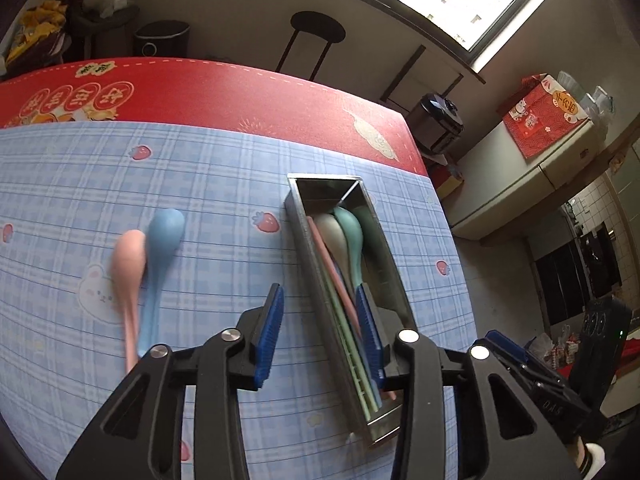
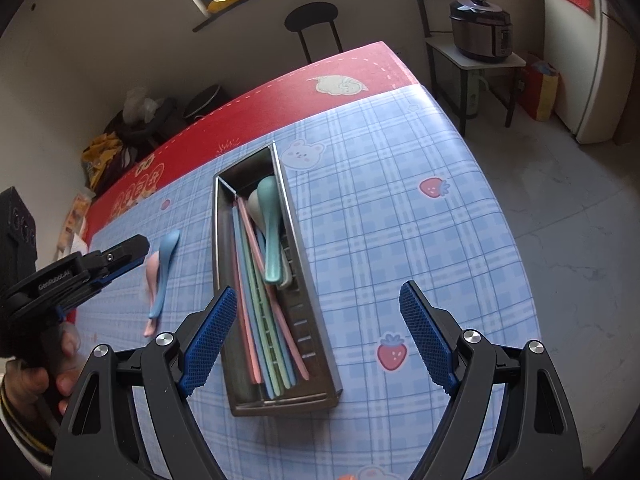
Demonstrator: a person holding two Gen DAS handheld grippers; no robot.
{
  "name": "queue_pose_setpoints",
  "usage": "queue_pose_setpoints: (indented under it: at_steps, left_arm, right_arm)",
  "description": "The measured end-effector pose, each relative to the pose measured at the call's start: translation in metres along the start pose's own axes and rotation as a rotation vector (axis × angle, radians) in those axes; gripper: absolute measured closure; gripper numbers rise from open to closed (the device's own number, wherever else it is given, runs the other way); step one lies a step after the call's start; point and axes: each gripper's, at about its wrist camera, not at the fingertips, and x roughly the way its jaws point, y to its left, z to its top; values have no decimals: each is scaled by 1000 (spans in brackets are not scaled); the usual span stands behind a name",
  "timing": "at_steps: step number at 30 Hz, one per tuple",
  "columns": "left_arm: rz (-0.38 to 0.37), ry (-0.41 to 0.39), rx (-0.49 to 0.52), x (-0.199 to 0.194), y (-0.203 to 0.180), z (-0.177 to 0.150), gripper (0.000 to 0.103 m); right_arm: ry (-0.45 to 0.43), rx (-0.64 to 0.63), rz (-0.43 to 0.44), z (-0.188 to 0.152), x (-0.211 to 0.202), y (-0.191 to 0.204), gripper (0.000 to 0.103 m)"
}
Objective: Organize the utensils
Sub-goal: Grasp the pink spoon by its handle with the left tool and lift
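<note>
Pastel plastic chopsticks [image 2: 256, 300] and spoons are seen inside a long steel tray [image 2: 308, 320]. Both the left gripper [image 1: 320, 320] and the right gripper [image 2: 316, 336] are held apart, empty.

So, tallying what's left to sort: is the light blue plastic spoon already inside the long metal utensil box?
No, the light blue plastic spoon lies on the checked tablecloth beside the pink spoon, outside the long metal utensil box.

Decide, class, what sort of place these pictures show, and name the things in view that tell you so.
Most likely a home kitchen or dining area. A pressure cooker sits on a small side table, a white fridge stands by the wall, and a metal utensil box rests on a table with a plaid strawberry-print cloth.
</note>
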Motion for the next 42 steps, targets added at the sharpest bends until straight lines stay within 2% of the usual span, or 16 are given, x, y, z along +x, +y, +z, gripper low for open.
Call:
queue_pose_setpoints:
  at_steps: [4,5,8,13,17,21,24,30,42]
  left_arm:
    - [66,8,27,-19,46,-11,61]
    - [90,11,16,-22,60,-13,61]
    - [123,15,-55,-26,101,-18,70]
    - [173,41,-62,-16,131,-26,76]
    - [199,58,-44,1,135,-26,80]
    - [163,66,-12,17,130,-18,80]
    - [206,66,53,29,121,-13,80]
    - [222,101,46,50,127,-14,80]
    - [240,72,43,50,124,-19,82]
  right_arm:
    - [3,-9,33,-8,6,22,22]
    - [9,-8,37,-10,8,26,22]
    - [30,-14,35,-14,17,37,22]
    - [44,-31,29,-18,23,54,22]
    - [56,-20,12,-20,29,59,22]
    - [63,-12,0,-22,30,62,22]
    - [66,-4,-13,-22,30,63,22]
    - [48,8,-30,-22,21,63,22]
    - [52,1,-51,-31,20,68,22]
